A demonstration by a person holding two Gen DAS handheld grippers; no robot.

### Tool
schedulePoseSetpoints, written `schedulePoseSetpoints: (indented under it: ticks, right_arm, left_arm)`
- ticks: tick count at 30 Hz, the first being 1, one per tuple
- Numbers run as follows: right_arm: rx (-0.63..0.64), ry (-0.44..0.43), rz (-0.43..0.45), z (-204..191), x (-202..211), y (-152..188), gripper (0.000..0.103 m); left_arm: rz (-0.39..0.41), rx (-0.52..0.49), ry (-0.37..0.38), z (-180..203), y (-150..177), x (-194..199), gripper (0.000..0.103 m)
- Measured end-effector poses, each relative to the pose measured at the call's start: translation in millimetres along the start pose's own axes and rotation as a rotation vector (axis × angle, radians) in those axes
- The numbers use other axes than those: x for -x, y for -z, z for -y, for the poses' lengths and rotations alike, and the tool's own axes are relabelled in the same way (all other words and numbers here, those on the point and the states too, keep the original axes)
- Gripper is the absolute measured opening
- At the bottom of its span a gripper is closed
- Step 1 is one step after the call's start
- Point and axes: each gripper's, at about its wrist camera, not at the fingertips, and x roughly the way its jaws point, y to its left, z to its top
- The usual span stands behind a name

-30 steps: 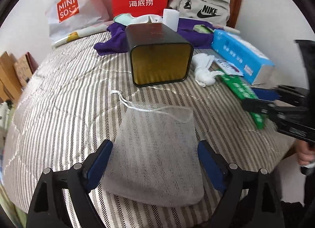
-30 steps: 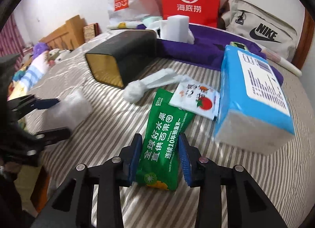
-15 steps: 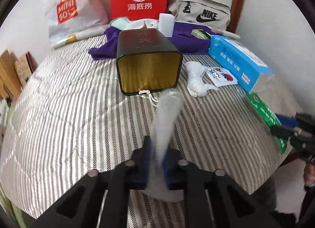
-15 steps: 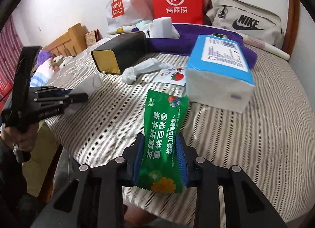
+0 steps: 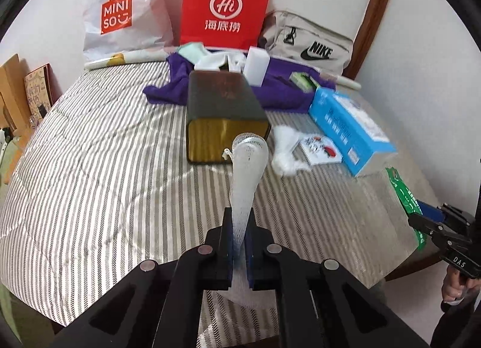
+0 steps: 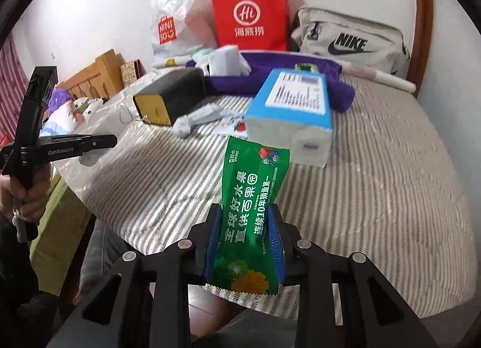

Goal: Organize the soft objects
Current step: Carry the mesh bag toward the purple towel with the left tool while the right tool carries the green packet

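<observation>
The grey-and-white striped quilted bed cover (image 5: 99, 173) lay beneath both tools and carried everything ahead of them. Farthest ahead, against the wall, stood a red paper carrier bag (image 5: 225, 8), evidently parked out of the working area. Ahead and right of the left gripper (image 5: 239, 238) lay a blue rectangular tissue box (image 5: 348, 128). Directly ahead of that tool lay a dark rectangular tin with a gold-lined open mouth (image 5: 224, 119), on its side with the mouth facing the tool, apparently so that soft items could be pushed in. The left gripper was clamped tight on a white mesh drawstring pouch (image 5: 248, 164), pinched flat at one end so the rest reached forward toward the tin's mouth. The right gripper (image 6: 245, 242), well short of the tin, squeezed a green foil snack packet (image 6: 252, 197) across its lower half, clear of the cover.
</observation>
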Motion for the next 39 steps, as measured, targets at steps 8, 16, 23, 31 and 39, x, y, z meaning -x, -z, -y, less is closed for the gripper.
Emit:
schedulePoseSetpoints:
  ticks: [8,16,23,31,39]
  right_arm:
    - [0.015,-0.008,0.045,1.9,13.0,-21.9,0.031]
    - [0.020,0.000,0.085,7.4,14.2,-57.1,0.031]
    - [0.030,-0.006,0.120,11.1,9.0,-95.5,0.031]
    - [0.032,-0.013,0.135,17.4,-6.3,-142.6,0.031]
    - [0.012,0.008,0.155,31.7,-22.9,-180.3,0.031]
  left_arm:
    - [0.045,0.015,0.020,1.4,-22.6,14.1,0.007]
    - [0.079,0.073,0.055,-9.3,-56.2,16.7,0.007]
    - [0.089,0.092,0.066,-16.9,-89.0,14.6,0.007]
    - [0.099,0.120,0.096,-22.2,-120.0,7.1,0.007]
    - [0.115,0.130,0.102,-27.3,-148.9,-4.6,0.007]
